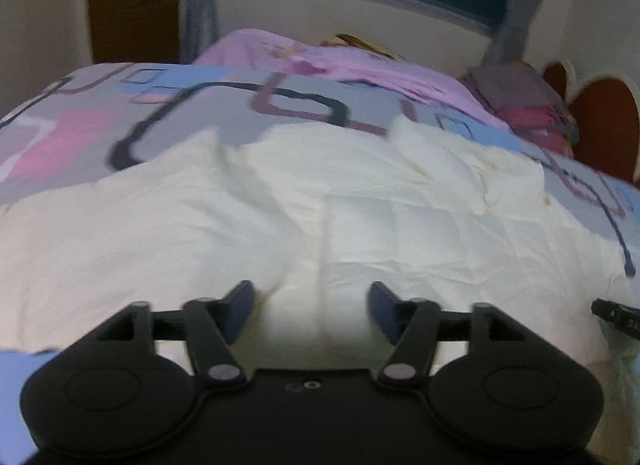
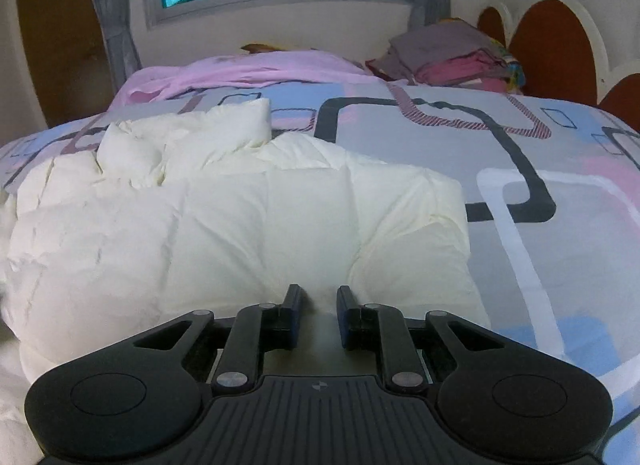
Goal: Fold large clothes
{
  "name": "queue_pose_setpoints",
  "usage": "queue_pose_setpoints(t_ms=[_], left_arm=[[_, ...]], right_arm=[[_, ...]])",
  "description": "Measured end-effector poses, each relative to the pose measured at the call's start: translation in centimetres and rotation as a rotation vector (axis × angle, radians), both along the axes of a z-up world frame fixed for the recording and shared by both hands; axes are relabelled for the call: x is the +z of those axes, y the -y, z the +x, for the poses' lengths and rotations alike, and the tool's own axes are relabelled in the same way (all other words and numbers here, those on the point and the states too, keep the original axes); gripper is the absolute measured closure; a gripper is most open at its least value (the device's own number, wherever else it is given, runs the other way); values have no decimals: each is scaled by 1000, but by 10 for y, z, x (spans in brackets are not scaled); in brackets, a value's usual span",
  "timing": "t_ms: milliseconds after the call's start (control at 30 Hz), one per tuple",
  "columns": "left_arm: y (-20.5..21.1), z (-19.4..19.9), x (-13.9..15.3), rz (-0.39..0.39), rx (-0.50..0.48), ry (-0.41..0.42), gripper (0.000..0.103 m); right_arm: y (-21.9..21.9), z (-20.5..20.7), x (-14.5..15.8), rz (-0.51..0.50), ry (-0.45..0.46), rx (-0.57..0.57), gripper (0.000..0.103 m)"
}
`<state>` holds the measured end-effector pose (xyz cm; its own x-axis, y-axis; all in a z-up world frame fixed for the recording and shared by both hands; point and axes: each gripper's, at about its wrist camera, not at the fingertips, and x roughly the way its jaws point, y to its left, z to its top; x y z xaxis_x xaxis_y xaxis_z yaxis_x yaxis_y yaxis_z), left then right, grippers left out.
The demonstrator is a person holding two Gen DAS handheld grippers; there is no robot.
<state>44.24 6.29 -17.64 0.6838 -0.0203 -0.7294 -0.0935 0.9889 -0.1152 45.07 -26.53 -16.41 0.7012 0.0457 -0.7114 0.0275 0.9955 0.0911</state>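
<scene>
A large white quilted garment [image 1: 320, 205] lies spread and crumpled on the bed. In the right wrist view the same white garment [image 2: 224, 217] looks puffy, with a sleeve-like part bunched at its far left. My left gripper [image 1: 311, 293] hovers over the garment's near part, jaws wide open and nothing pinched between its blue pads. My right gripper [image 2: 319, 295] is at the garment's near right edge. Its jaws stand a narrow gap apart over a crease in the fabric, and the pads do not press on it.
A patterned grey, blue and pink bedcover [image 2: 520, 153] lies under the garment. A pink sheet [image 2: 240, 69] and a stack of folded clothes [image 2: 452, 53] sit at the far side, by the brown headboard [image 2: 548, 41]. A black tool part [image 1: 612, 313] pokes in at the right.
</scene>
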Motion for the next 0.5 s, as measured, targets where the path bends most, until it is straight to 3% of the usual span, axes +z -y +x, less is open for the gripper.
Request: queue_pose_setpoints(t_ms=[33,67,100,233,500], left_arm=[[-8,-5,4,-6,15,6,28],[-18,-11,7,-7,31,9,28],[-28,-16,10,-6,50,8,27],[-74,-36,17,-27,152,-6,27],[-162,-65,15,-51,351,-27,27]], right_arm=[[-6,-3,6,11,15,15,72],[-14,-6,12,21,32,31,54],[-23,-10,18,30,53,51,49],[-67,-16,34,76,96,143,49],[-155,-11,35,139,66,273,49]])
